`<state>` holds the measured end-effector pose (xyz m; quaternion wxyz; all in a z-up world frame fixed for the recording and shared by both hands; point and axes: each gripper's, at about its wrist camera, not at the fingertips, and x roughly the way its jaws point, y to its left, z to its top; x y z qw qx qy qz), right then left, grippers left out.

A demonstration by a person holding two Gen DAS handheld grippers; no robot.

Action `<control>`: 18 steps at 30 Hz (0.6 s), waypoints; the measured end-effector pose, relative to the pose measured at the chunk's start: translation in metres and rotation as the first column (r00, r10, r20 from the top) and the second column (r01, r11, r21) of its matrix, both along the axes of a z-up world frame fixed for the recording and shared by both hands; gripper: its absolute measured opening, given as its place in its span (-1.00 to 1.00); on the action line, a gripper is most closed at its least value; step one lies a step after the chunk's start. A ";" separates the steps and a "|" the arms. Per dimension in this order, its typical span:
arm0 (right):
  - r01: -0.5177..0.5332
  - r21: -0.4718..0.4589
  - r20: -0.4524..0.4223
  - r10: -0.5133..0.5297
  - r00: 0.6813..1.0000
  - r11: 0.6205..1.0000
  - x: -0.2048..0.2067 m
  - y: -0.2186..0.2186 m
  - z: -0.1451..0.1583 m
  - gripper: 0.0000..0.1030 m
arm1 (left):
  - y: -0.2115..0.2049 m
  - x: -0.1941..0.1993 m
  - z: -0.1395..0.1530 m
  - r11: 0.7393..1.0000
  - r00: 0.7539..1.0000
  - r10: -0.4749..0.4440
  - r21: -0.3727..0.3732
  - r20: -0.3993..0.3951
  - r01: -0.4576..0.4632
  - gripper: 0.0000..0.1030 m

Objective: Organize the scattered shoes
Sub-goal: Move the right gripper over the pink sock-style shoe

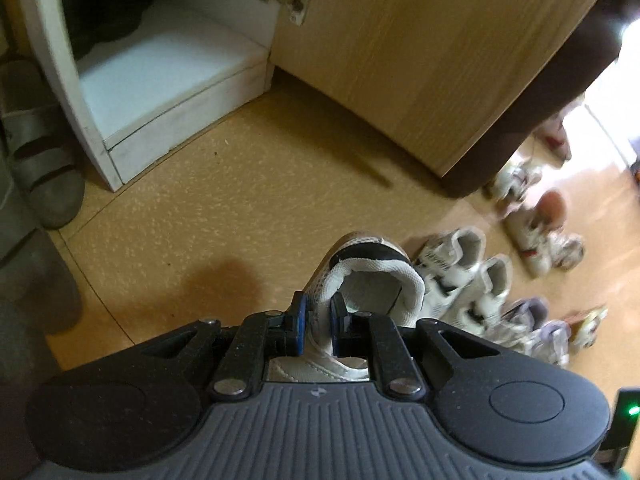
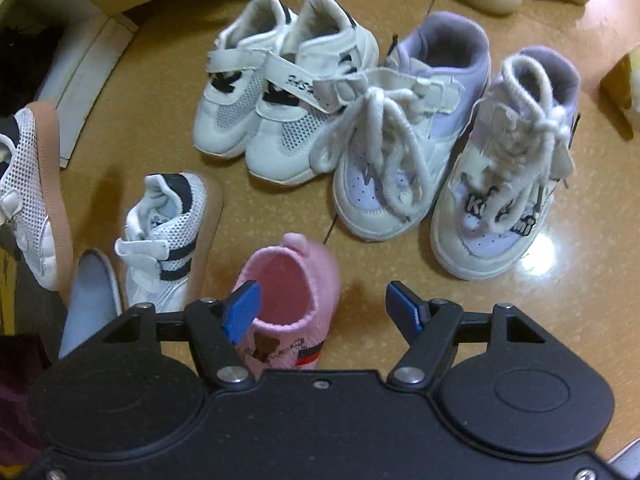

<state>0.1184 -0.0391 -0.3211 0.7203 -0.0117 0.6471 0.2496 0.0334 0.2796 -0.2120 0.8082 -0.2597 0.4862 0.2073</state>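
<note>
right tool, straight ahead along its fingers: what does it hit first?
Likely the pink shoe: it sits just ahead of the open right tool, nearer the left finger. On the other side, bare floor. Depth unclear.

- Tan speckled floor (image 2: 160, 152).
- On it: white strap sneakers (image 2: 280, 92), lilac laced sneakers (image 2: 448, 148), a pink shoe (image 2: 292, 300), a white mesh shoe (image 2: 168, 232).
- Grey sandal (image 1: 44, 152) beside a white cabinet (image 1: 176, 116).

On the floor (image 2: 140, 152), two pairs of sneakers (image 2: 288, 92) (image 2: 452, 152) sit side by side; a knit shoe (image 2: 292, 288) lies nearer, a strapped shoe (image 2: 168, 232) to its left, the open cabinet (image 1: 168, 80) beyond.
</note>
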 end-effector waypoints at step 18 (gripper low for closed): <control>0.076 0.053 -0.062 -0.073 0.995 0.996 0.009 -0.009 -0.009 0.41 | 0.007 0.035 -0.103 0.982 0.963 -0.168 -0.118 -0.210 0.145 -0.78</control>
